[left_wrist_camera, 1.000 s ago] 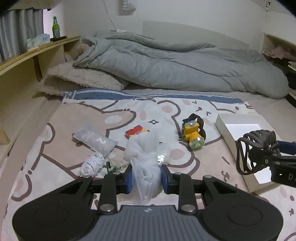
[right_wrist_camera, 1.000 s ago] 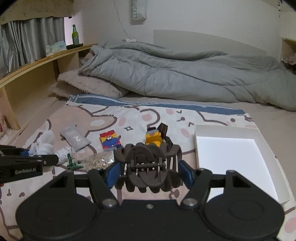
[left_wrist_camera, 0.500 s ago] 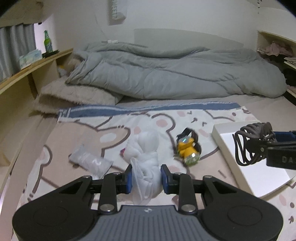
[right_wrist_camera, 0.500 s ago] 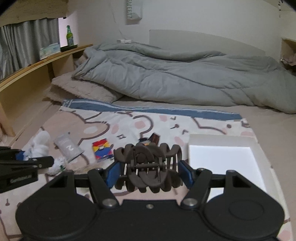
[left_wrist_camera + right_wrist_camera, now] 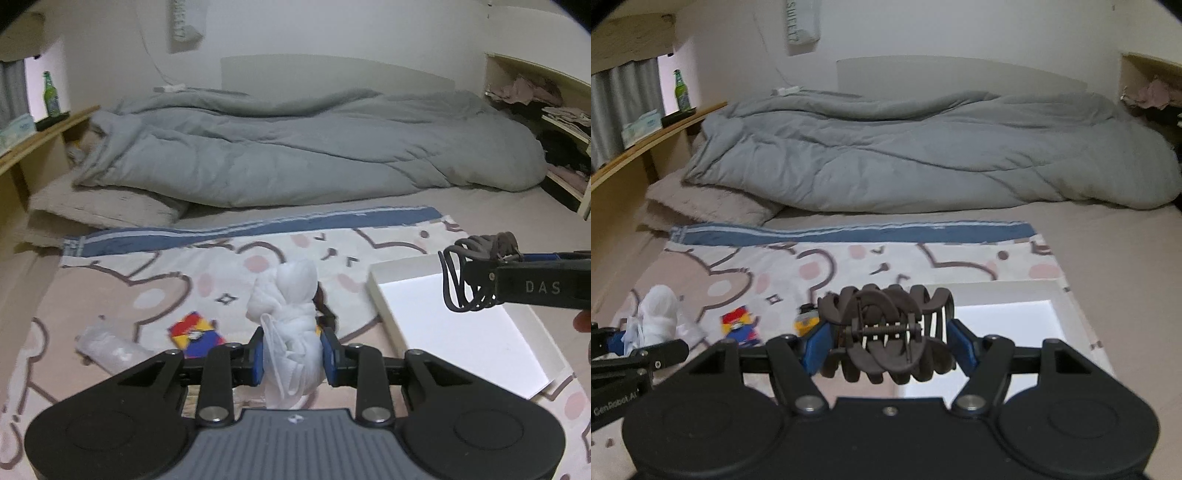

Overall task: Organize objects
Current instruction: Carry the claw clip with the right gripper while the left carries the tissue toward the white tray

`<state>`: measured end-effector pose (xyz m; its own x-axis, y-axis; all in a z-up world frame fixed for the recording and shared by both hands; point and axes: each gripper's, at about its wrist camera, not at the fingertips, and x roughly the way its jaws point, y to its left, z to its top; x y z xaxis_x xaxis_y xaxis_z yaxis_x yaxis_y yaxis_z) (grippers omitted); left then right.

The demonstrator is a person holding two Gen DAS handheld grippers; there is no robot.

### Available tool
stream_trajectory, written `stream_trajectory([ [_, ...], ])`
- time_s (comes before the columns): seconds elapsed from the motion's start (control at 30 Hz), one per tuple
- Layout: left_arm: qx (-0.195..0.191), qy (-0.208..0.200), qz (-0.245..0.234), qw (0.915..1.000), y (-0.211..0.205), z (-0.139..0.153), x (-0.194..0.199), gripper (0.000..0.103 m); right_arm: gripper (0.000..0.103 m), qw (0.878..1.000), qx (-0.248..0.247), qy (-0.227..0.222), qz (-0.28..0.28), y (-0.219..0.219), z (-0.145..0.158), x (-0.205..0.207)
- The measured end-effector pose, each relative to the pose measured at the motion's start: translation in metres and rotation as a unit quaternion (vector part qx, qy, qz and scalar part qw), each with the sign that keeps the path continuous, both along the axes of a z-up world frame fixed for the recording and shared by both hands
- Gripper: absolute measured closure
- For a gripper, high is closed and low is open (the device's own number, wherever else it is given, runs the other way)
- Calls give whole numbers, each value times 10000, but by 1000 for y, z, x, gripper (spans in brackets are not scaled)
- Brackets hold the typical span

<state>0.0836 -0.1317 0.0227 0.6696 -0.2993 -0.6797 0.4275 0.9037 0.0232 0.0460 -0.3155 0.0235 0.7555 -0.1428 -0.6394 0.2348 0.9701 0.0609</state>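
My left gripper (image 5: 292,355) is shut on a white cloth bundle (image 5: 288,317) and holds it above the bear-print sheet (image 5: 155,291). My right gripper (image 5: 886,341) is shut on a dark brown hair claw clip (image 5: 886,336), held over the near left part of the white shallow box (image 5: 1015,317). In the left wrist view the clip (image 5: 476,273) hangs over the box (image 5: 461,332) at the right. The bundle also shows in the right wrist view (image 5: 657,314) at the far left.
A red, yellow and blue card pack (image 5: 195,334), a clear packet (image 5: 107,345) and a yellow toy (image 5: 807,321) lie on the sheet. A grey duvet (image 5: 295,147) fills the back. A wooden shelf with a green bottle (image 5: 51,96) runs along the left.
Both grippers have moved to the right with their loads. The clip now hangs over the white box. The cloth bundle is now nearer the box and hides the yellow toy.
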Motion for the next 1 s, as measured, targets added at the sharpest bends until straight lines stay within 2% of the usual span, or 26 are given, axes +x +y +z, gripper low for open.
stream_trajectory([
  [0.37,-126,396,-441,9982,-71,-24,3,71,34,9990,-189,152,-386,-63,-22,-8],
  [0.53,-211,790,-641,9946,-97,-40,4,71,34,9985,-137,351,-403,-85,-34,-13],
  [0.67,-298,1214,-768,9892,-112,-56,3,71,34,9972,-144,642,-367,-96,-50,-17],
  [0.83,-299,1517,-868,9842,-130,-74,-5,71,34,9939,-184,1022,-363,-108,-74,-20],
  [1.0,-501,1936,-761,9768,-138,-94,-12,71,34,9886,2,1448,-401,-125,-99,-26],
])
